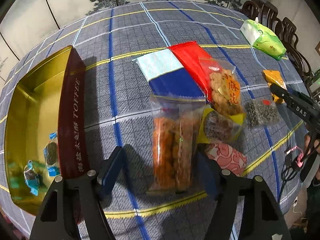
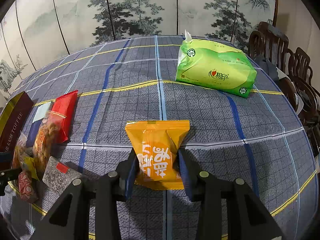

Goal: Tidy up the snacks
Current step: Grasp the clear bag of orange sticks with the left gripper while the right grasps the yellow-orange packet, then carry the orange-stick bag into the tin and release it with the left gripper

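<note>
Left gripper (image 1: 160,172): matte black triangular finger arms w/ cut-out windows, round silver screws at the pivots, dark blue flat pads (image 1: 112,170) on the inner faces.

Right gripper (image 2: 158,166): same build in its own view, black arms, silver screw heads, blue-edged pads (image 2: 131,172). Seen from the left cam, its black body carries white "DAS" lettering, a pink-and-white cord (image 1: 296,156) tied near the handle, and thin black cables (image 1: 288,170) looping below. A bit of bare skin of the right hand (image 1: 312,144) shows at the grip.
</note>
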`<state>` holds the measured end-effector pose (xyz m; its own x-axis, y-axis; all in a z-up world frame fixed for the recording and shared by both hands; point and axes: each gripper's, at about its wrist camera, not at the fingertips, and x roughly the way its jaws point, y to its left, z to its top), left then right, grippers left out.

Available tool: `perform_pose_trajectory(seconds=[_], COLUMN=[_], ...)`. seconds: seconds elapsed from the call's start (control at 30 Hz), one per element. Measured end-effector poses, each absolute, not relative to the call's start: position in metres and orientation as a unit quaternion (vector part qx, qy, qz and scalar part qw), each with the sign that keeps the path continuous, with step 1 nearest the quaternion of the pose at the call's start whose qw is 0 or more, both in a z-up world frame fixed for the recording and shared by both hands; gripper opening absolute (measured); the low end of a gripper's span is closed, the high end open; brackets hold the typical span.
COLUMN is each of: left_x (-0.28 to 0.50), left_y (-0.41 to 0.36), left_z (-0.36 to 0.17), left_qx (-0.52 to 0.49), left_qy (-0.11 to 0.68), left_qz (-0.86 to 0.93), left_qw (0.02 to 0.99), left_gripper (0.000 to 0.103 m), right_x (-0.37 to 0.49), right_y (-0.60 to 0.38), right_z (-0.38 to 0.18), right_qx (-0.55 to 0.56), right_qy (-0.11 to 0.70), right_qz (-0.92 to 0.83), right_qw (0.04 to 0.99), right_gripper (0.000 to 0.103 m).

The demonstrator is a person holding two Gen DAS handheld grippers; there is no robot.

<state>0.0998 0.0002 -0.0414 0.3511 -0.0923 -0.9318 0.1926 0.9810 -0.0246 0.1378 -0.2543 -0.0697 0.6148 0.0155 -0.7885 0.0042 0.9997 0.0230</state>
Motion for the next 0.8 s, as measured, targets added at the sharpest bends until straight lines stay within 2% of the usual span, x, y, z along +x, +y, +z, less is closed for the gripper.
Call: perform_pose_trajectory(seconds=[0.13,0.2,0.23,0.8], left_x=[0.103,0.102,0.101,0.080], left_y=[0.001,-0.001,0.000,0.014], left_z=[-0.045,-0.044,-0.043,-0.007], left_qx=[0.032,0.035,0.034,0.014], left_qy=[0.567,0.565,0.566,0.541], left_qz=[-0.091,-0.091,-0.091,-0.090], left_qw=[0.818,0.819,0.819,0.836], left_gripper=[0.055,0.045,0.035,0.033], right_x=[0.137,0.137,0.137,0.137], right_y=[-0.254,-0.254,-0.254,-0.250], right_z=[-0.069,-0.069,-0.069,-0.069], right_qx=[0.012,0.011,0.011,0.001], right_qy=[0.438,0.438,0.438,0.436], right_qz=[0.003,0.003,0.003,-0.002], right_qw=[0.899,0.899,0.899,0.900], right_gripper=[0.040,0.040,0.040,0.041])
